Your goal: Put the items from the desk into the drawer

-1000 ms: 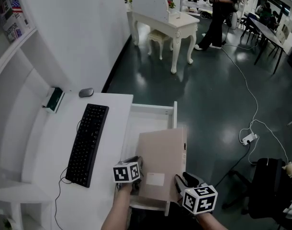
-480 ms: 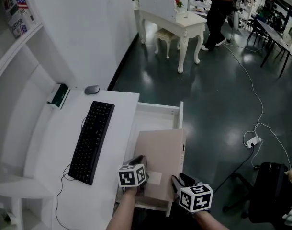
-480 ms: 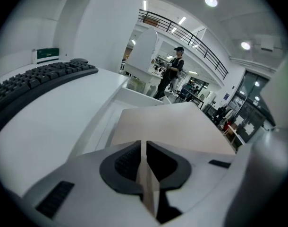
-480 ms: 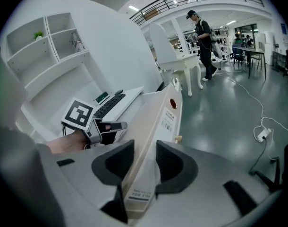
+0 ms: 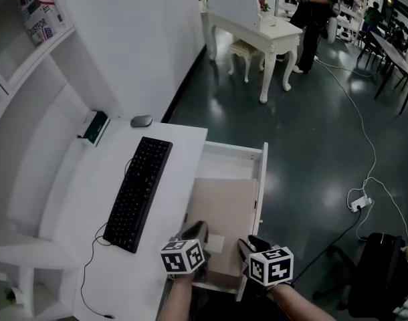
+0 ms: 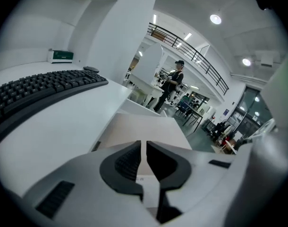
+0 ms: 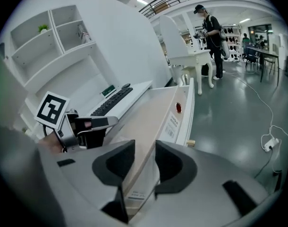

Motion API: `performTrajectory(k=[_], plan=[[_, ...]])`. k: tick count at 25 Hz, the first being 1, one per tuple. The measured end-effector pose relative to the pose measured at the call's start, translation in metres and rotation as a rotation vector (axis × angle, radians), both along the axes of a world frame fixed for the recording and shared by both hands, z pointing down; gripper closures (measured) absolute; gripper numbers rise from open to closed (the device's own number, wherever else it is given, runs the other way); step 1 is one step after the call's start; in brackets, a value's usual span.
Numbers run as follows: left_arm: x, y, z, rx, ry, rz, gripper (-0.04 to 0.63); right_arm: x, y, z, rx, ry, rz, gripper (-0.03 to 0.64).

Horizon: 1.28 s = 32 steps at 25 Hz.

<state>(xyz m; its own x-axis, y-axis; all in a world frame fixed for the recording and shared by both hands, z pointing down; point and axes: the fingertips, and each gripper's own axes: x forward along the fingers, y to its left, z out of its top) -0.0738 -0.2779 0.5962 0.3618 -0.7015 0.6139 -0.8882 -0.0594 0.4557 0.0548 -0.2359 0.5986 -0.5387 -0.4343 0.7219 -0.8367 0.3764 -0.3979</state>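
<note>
A flat beige cardboard box (image 5: 224, 209) with a white label lies inside the open white drawer (image 5: 261, 179) at the desk's right side. My left gripper (image 5: 196, 233) is shut on its near left edge and my right gripper (image 5: 247, 246) on its near right edge. In the left gripper view the jaws (image 6: 144, 157) pinch the thin box (image 6: 144, 126). The right gripper view has the box's edge (image 7: 156, 119) running between the jaws (image 7: 145, 162). On the desk lie a black keyboard (image 5: 138, 191), a grey mouse (image 5: 141, 121) and a small green box (image 5: 95, 127).
White shelves (image 5: 30, 39) rise along the desk's left. Beyond the desk, on the dark floor, stand a white dressing table (image 5: 261, 29) and a person (image 5: 310, 12). A cable with a power strip (image 5: 360, 202) and a black chair (image 5: 384, 266) are at the right.
The beige box has gone down from a tilted hold above the drawer to lying lower inside it. Both grippers followed it forward and down, still holding its near edge.
</note>
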Motion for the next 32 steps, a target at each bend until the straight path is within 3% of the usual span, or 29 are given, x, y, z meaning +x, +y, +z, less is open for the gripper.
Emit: performTrajectory(k=[10, 20, 32], plan=[[-0.020, 0.003, -0.022, 0.050, -0.026, -0.048, 0.563, -0.011, -0.012, 0.006, -0.011, 0.015, -0.035, 0.476], [-0.029, 0.019, -0.041, 0.091, -0.086, -0.080, 0.563, -0.020, -0.007, -0.015, 0.105, 0.035, -0.080, 0.556], [-0.041, 0.072, -0.060, 0.122, -0.134, -0.108, 0.569, -0.017, 0.016, -0.050, 0.217, 0.033, -0.096, 0.614]])
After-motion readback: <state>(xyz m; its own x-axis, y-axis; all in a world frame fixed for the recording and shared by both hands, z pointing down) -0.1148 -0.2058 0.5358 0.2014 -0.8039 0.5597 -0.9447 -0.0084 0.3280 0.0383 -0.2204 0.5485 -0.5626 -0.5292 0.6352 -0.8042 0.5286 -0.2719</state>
